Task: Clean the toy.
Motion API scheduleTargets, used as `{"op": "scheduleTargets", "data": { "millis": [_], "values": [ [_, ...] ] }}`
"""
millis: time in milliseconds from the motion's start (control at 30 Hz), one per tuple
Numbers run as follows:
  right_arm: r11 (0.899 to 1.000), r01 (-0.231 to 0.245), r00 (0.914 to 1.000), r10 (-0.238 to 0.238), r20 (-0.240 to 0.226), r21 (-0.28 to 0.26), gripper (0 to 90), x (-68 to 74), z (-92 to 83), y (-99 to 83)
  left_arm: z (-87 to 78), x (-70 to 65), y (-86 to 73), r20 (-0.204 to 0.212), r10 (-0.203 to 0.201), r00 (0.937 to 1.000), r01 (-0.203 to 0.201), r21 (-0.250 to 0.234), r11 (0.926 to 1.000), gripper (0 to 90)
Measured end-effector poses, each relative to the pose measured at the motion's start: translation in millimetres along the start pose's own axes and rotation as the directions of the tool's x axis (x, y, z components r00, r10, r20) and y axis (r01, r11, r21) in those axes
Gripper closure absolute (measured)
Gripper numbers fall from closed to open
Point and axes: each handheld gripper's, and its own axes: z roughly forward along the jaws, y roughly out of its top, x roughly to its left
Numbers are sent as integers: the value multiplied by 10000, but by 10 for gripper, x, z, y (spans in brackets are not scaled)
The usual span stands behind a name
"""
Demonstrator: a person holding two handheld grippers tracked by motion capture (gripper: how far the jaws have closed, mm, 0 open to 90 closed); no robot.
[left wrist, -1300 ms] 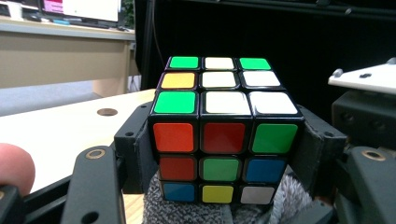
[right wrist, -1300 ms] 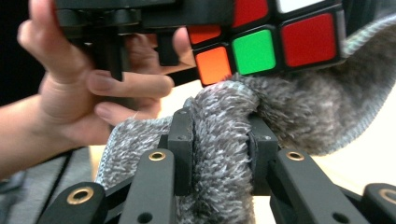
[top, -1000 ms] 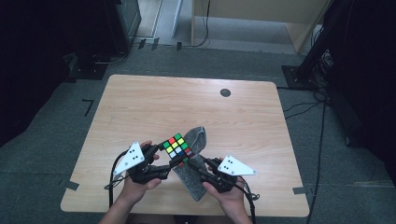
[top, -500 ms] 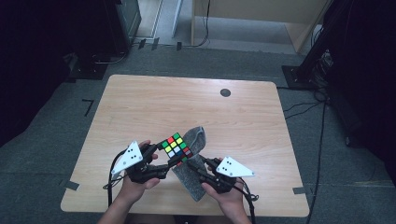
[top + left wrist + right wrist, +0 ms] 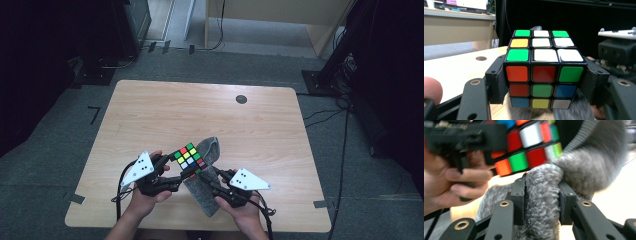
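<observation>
The high view looks forward and down from above the person's side of the bench [image 5: 150, 115], well back from the cube [image 5: 188, 158]. Each gripper view sits very close to that cube — the left facing it squarely [image 5: 544, 72], the right from below and beside it [image 5: 526, 147]. All three share the cube.

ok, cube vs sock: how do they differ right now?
The Rubik's cube is rigid, multicoloured and boxy; the grey sock is soft, fuzzy and bunched. The cube sits clamped in the left tool, raised off the wooden table; the sock is pinched in the right tool, trailing onto the table. Both are held close together.
</observation>
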Motion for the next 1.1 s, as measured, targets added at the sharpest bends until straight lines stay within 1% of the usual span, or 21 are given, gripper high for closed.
{"op": "scheduleTargets", "data": {
  "millis": [33,67,100,167,200,233,267,300,333,400,433,467,500,533,600,667,767,867,967,1033,1100],
  "values": [
    [9999,-21,9998,24,-185,153,652,34,30,-17,2,-1,-1,11,3,10000,-3,17,10000,341],
    [9995,47,9990,-33,-436,310,653,66,62,-37,6,-1,-5,-8,10,10000,-10,23,10000,341],
    [9990,179,9984,-156,-546,418,653,104,85,-55,8,-2,-9,-36,21,10000,-20,50,10000,341],
    [9977,409,9983,-386,-435,538,655,134,99,-61,3,0,-9,-84,40,10000,-40,48,10000,341],
    [9981,376,9987,-358,-372,488,656,120,88,-53,-7,4,-2,-90,38,10000,-38,27,10000,341],
    [9990,248,9995,-240,-219,368,658,87,61,-38,-18,13,7,-123,39,9999,-39,-24,10000,341],
    [9998,75,10000,-76,34,160,660,24,18,-17,-24,16,12,-154,24,9999,-24,-34,10000,341],
    [10000,-40,9998,39,210,35,662,-18,-11,-4,-33,26,16,-209,57,9998,-58,-31,10000,341],
    [9998,-174,9987,179,484,-106,662,-68,-51,12,-41,37,18,-225,12,9997,-13,-52,10000,341],
    [9997,-159,9955,177,932,-200,662,-151,-107,33,-52,57,19,-281,-25,9996,23,-73,10000,341],
    [9998,-90,9919,112,1266,-179,662,-182,-129,35,-55,65,18,-306,-32,9995,29,-71,10000,341],
    [10000,25,9862,-10,1658,-85,662,-212,-144,30,-59,77,15,-337,-20,9994,18,-43,10000,341],
    [9999,76,9780,-94,2086,95,662,-256,-159,8,-59,83,12,-361,-39,9993,37,-35,10000,341],
    [9999,13,9731,-49,2303,158,662,-293,-166,-13,-59,90,8,-392,-55,9992,54,-27,10000,341],
    [9979,-529,9629,412,2668,368,662,-391,-176,-88,-59,103,-1,-420,-96,9991,95,-16,10000,341],
    [9940,-784,9508,516,3056,760,663,-462,-167,-160,-55,114,-12,-448,-116,9989,117,27,9999,341],
    [9872,-1136,9412,708,3303,1119,660,-526,-148,-230,-51,126,-23,-464,-115,9989,119,80,9999,341],
    [9848,-1046,9334,492,3554,1385,652,-558,-140,-269,-50,138,-27,-524,-174,9985,179,83,9998,341],
    [9832,-1225,9304,664,3605,1351,633,-610,-163,-299,-63,146,-19,-582,-219,9981,224,87,9997,341],
    [9821,-1340,9255,761,3711,1326,611,-651,-190,-314,-69,150,-11,-659,-210,9976,222,174,9996,341],
    [9815,-1475,9209,914,3788,1219,567,-693,-224,-317,-67,157,-8,-841,-185,9963,210,290,9994,341]
  ]
}}
